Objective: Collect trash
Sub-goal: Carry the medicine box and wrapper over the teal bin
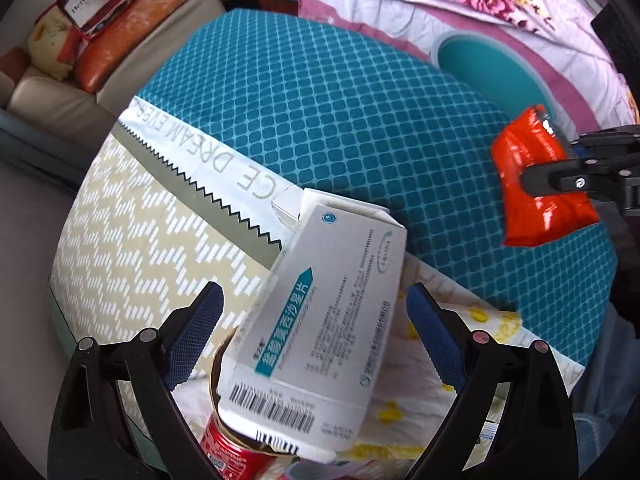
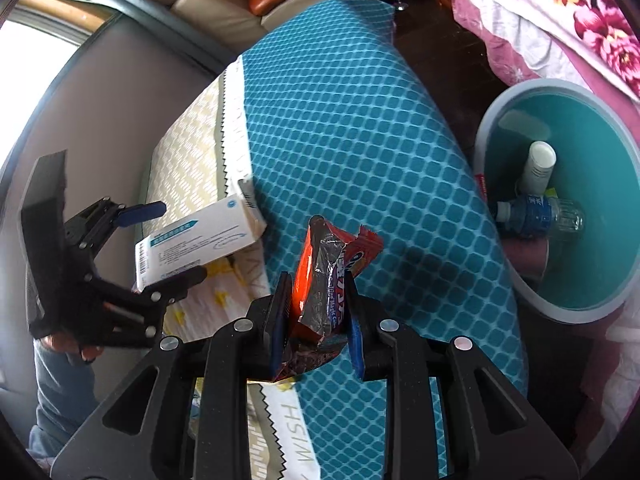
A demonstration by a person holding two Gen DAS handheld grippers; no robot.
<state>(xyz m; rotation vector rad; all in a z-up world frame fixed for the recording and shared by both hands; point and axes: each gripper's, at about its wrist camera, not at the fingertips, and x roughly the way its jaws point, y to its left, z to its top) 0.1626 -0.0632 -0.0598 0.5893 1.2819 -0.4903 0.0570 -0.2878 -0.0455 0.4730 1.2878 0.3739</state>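
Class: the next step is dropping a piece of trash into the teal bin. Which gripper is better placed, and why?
Right. The right gripper is shut on the red wrapper, with the teal bin beside it. The left gripper is open around the medicine box, farther away.

right tongs (image 2: 316, 312) clamp red wrapper (image 2: 320, 276) (crumpled) | teal bin (image 2: 600, 280) holds bottles (image 2: 536, 212)

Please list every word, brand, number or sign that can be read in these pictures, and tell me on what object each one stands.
"Hennessy": white label of the red bag on the beige sofa.
"CE DREAM EVER": pale zigzag-edged strip of the patterned bedding, partly cut off.
"HSIM": the same strip in the right wrist view, upside down.
White cardboard medicine box: Chinese title on the teal band, too blurred; barcode digits too small.
Red snack wrapper: lettering too crumpled.
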